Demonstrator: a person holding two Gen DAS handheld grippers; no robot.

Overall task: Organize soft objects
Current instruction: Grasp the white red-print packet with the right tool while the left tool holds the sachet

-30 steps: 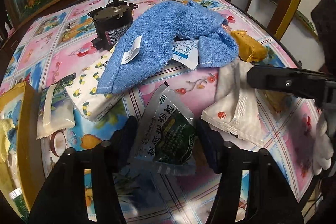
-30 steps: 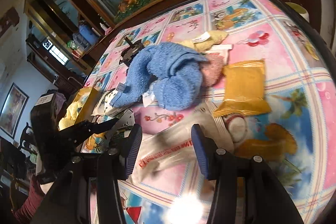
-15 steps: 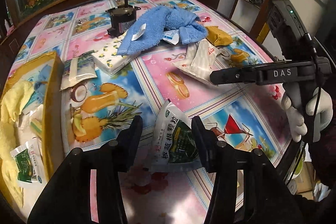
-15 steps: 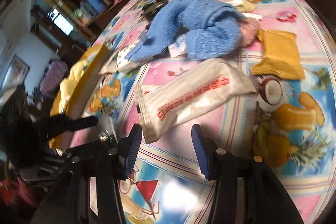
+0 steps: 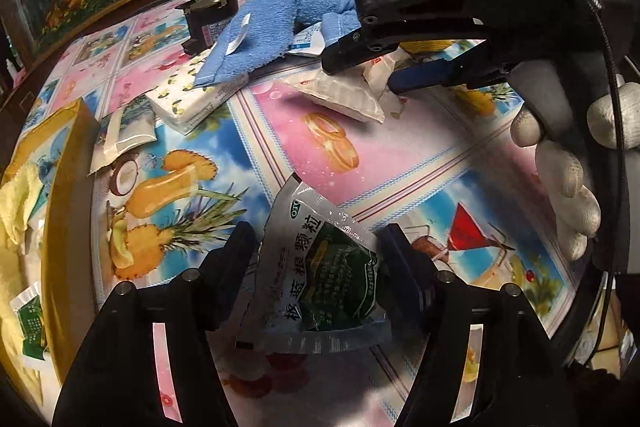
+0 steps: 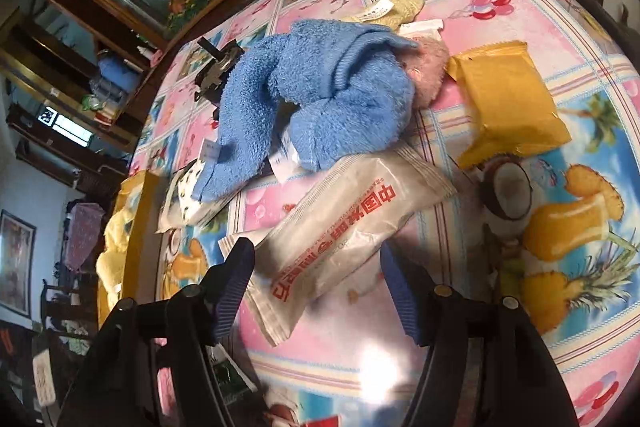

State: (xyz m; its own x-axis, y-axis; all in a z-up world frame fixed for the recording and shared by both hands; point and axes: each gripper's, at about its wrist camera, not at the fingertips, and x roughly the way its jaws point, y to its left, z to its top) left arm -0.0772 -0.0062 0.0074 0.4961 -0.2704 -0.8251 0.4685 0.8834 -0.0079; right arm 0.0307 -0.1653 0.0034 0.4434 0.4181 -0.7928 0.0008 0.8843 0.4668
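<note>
My left gripper (image 5: 316, 259) is shut on a green and silver sachet (image 5: 320, 271) and holds it above the table near its front. My right gripper (image 6: 316, 275) is open, its fingers either side of the near end of a long white packet (image 6: 344, 227); it also shows in the left wrist view (image 5: 360, 67). A blue towel (image 6: 316, 107) lies heaped behind the packet, over a pink cloth (image 6: 430, 67). A yellow packet (image 6: 508, 107) lies to the right. A yellow box (image 5: 60, 227) at the left holds a yellow cloth (image 5: 16, 203) and sachets.
A black motor (image 5: 208, 15) stands at the back by the towel. A patterned tissue pack (image 5: 192, 99) and a small white pouch (image 5: 128, 135) lie left of the towel. The colourful fruit-print tablecloth (image 5: 360, 155) covers the table.
My left gripper has lifted the green sachet off the pile and drawn it back toward the front. My right gripper has moved down and in, to the white packet.
</note>
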